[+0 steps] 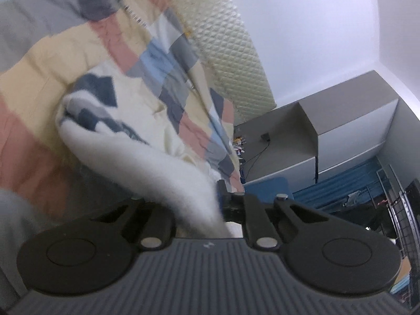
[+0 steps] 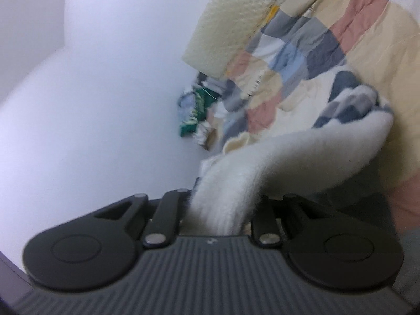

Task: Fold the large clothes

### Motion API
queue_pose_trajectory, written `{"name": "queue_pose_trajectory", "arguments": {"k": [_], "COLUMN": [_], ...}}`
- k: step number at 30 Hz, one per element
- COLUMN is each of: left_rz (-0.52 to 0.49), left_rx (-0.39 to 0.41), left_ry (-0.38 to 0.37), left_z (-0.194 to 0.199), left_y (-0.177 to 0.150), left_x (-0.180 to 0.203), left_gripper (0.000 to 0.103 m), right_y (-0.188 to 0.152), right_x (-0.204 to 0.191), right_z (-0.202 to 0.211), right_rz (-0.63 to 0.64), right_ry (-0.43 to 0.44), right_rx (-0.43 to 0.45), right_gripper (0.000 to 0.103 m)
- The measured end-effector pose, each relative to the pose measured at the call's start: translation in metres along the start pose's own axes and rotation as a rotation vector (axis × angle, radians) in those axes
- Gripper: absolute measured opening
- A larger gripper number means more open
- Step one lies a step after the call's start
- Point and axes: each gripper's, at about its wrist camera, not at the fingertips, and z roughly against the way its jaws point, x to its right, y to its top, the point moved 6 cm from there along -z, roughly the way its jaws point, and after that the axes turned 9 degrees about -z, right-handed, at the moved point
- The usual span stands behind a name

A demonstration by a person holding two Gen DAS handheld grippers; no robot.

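Both my tongs are clamped on the same white fleecy garment [image 1: 147, 157], one on each end of an edge. My left tongs [image 1: 210, 210] are nearly closed, with a thick roll of the fleece pinched between the fingers; my right tongs [image 2: 223, 210] are likewise nearly closed on fleece, a wad filling the gap. Neither pair has anything else in it.

The garment is lifted off the bed and arcs from each grip up to a bunched part with a navy and grey pattern [image 2: 349, 97], which sags toward the patchwork quilt [image 1: 39, 60]. I read this as holding two corners high so the cloth hangs free and can be spread or laid over for a fold. The fold is not yet made and the cloth looks bunched, not flat.

Edges: the gripped hem is rolled rather than flat, so I can't tell exact corners. Frames are blurred.

Room: white wall [image 2: 92, 105] open beside the right tongs, nothing in the way there. A cream quilted mattress edge [image 1: 231, 52] stands behind the quilt. The left view shows a grey cabinet [image 1: 341, 120] and a dark rack [image 1: 401, 210] well apart from the cloth. A pile of clutter [image 2: 197, 113] sits against the wall past the quilt. The bed surface ahead looks free for laying down.
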Motion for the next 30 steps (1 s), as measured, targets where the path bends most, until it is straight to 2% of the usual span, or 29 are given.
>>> {"name": "queue_pose_trajectory", "arguments": {"k": [3, 7, 12, 16, 18, 19, 23, 27, 30], "left_rz": [-0.025, -0.049, -0.098, -0.209, -0.272, -0.312, -0.255, -0.177, -0.156], "left_rx": [0.010, 0.048, 0.124, 0.195, 0.221, 0.236, 0.212, 0.173, 0.149], "left_ry": [0.016, 0.013, 0.025, 0.122, 0.143, 0.166, 0.217, 0.255, 0.253], "left_z": [-0.003, -0.028, -0.078, -0.137, -0.168, -0.187, -0.246, -0.280, -0.300], "left_y": [-0.006, 0.016, 0.074, 0.137, 0.157, 0.165, 0.190, 0.202, 0.215], "left_x": [-0.007, -0.008, -0.004, -0.018, -0.030, -0.040, -0.099, -0.165, -0.198], "left_gripper": [0.012, 0.012, 0.012, 0.012, 0.012, 0.012, 0.012, 0.012, 0.013], "right_y": [0.005, 0.026, 0.083, 0.141, 0.168, 0.180, 0.214, 0.222, 0.235], "right_x": [0.026, 0.045, 0.048, 0.047, 0.056, 0.064, 0.115, 0.158, 0.181], "right_z": [-0.003, -0.009, -0.038, -0.085, -0.112, -0.127, -0.185, -0.226, -0.243], "right_rz": [-0.125, -0.219, -0.286, -0.254, -0.269, -0.276, -0.339, -0.275, -0.285], "right_ry": [-0.041, -0.025, -0.002, 0.000, -0.003, -0.015, -0.079, -0.141, -0.133], "right_rx": [-0.001, 0.023, 0.091, 0.113, 0.126, 0.134, 0.161, 0.141, 0.147], "right_gripper": [0.023, 0.025, 0.026, 0.026, 0.026, 0.026, 0.026, 0.026, 0.026]}}
